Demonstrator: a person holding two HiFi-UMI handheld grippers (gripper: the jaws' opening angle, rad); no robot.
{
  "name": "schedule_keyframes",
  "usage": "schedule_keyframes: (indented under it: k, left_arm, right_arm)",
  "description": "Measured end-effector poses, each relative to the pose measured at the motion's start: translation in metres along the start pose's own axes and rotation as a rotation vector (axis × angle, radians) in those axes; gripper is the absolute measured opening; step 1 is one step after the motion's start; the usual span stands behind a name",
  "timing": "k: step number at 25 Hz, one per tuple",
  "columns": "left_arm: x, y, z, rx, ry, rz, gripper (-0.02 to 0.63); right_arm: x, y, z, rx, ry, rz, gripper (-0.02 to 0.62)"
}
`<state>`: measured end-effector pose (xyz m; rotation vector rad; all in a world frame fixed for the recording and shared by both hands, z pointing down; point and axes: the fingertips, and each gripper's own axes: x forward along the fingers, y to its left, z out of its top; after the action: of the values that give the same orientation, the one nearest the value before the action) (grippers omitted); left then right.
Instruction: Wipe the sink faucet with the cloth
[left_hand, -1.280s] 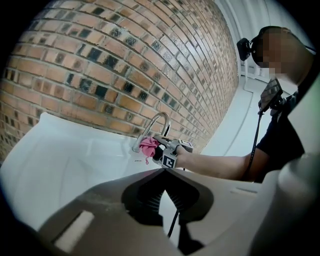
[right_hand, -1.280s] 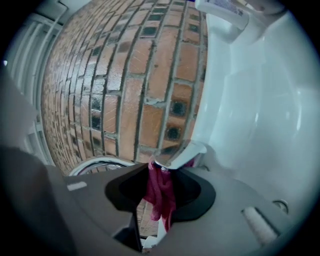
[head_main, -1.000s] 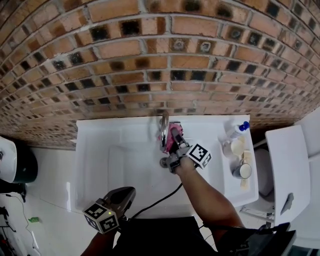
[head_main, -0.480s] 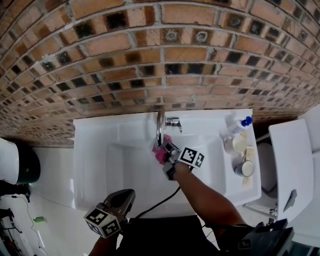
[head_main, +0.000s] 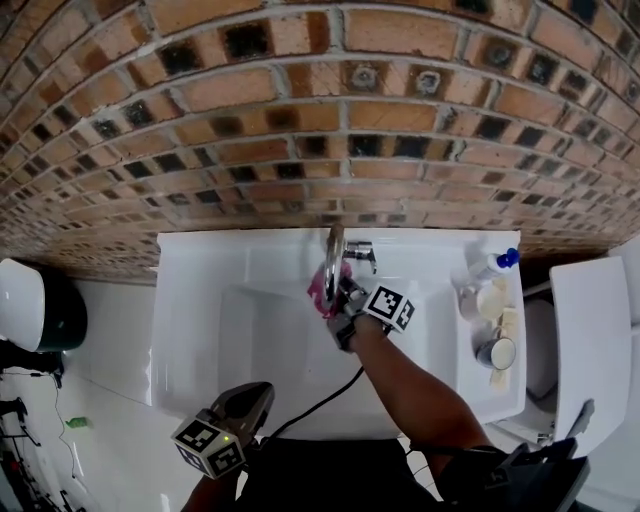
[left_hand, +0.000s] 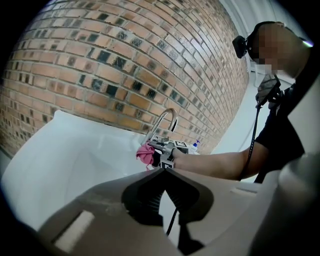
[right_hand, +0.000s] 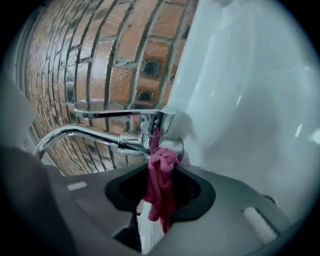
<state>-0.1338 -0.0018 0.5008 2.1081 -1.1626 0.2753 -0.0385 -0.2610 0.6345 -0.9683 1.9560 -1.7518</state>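
**Pink cloth on the faucet base, held by the right gripper**

In the right gripper view, the right gripper (right_hand: 161, 172) is clenched on a crumpled pink knitted cloth (right_hand: 159, 185). The cloth's top bunch touches the base of the curved chrome sink faucet (right_hand: 131, 145), straight ahead of the jaws, and the spout's long axis runs off toward the left of the frame. In the head view, the left gripper (head_main: 255, 392) hangs at lower centre-left over the front rim of the white rectangular sink (head_main: 200, 260). Its jaws are together on nothing and it is well apart from the faucet, so the right gripper is the nearer.
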Motion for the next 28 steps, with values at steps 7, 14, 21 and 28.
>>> schedule_keyframes:
  k: [7,14,21,28]
  left_arm:
    - [0.002,-0.004,0.001,0.01,-0.002,-0.018,0.006]
    - [0.002,-0.013,0.005,0.02,-0.03,-0.036,0.006]
    - [0.001,-0.028,0.011,0.028,-0.063,-0.042,0.006]
    - [0.001,-0.041,0.006,0.013,-0.087,-0.017,0.006]
  right_arm:
    - [-0.003,0.023,0.004,-0.004,-0.02,0.043,0.13]
    - [-0.015,0.067,0.012,-0.117,0.001,0.129,0.13]
    - [-0.021,0.109,0.028,-0.229,0.025,0.197,0.13]
    - [-0.028,0.156,0.024,-0.229,0.095,0.367,0.13]
